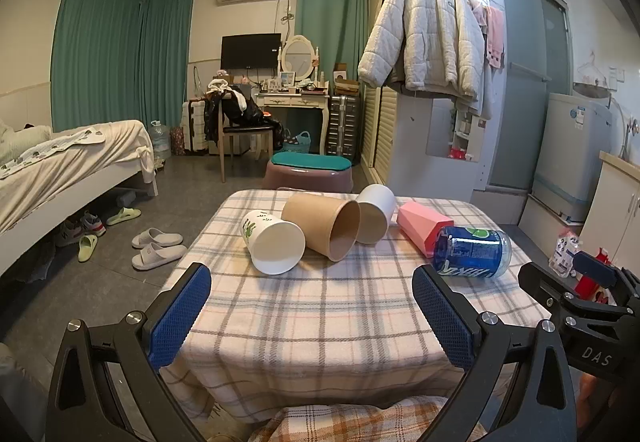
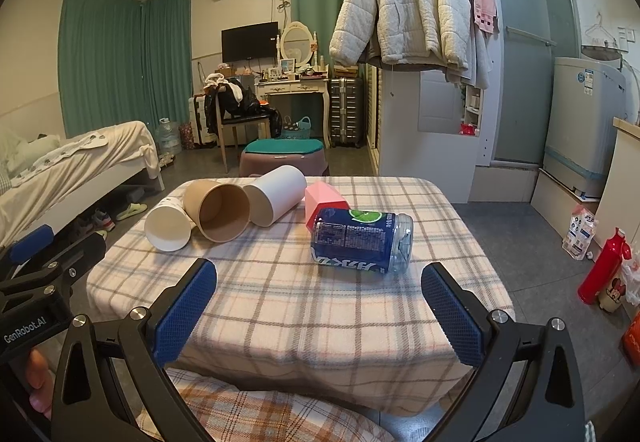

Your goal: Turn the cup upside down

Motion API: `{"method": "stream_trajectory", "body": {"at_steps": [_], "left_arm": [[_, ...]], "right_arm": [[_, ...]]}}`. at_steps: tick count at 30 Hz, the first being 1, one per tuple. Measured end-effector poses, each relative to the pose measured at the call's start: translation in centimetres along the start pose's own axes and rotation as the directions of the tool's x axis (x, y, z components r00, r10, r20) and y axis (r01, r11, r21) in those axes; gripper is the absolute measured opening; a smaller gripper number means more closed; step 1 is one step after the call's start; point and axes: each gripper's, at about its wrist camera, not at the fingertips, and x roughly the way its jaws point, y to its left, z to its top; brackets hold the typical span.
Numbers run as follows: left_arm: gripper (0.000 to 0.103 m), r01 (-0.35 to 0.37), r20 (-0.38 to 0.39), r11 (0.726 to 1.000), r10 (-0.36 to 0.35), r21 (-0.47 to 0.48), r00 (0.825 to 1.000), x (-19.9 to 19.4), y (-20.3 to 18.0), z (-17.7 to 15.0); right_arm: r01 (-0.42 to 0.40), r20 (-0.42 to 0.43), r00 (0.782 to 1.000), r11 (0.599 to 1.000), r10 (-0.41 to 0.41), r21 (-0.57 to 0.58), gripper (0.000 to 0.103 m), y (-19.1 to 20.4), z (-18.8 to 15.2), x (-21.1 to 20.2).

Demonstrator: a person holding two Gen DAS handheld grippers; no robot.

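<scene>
Left hand-held gripper [image 1: 312,316]: jaws wide, holding nothing, low over near edge of plaid-covered bench [image 1: 320,322]. Right hand-held gripper [image 2: 320,312]: likewise wide, holding nothing.

Ahead of both, all lying on their sides on bench:
- white cup with green print [image 1: 273,242], far left;
- brown paper cup [image 1: 324,226], touching it;
- plain white cup [image 1: 374,213];
- pink faceted cup [image 1: 422,228];
- blue-labelled clear can [image 2: 362,242], nearest right hand-held gripper.

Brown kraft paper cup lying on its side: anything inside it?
The brown kraft paper cup shows a bare brown inner wall and base, nothing inside. The lowest stretch behind the near rim is hidden.
</scene>
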Motion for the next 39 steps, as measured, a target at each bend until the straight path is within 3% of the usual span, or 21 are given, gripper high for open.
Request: {"method": "stream_trajectory", "body": {"at_steps": [39], "left_arm": [[0.103,-0.003,-0.001,1.0,0.003,0.005,1.0,-0.23,0.12,0.33]], "right_arm": [[-0.003,-0.005,1.0,1.0,0.003,0.0,0.103,0.06,0.2,0.22]]}}
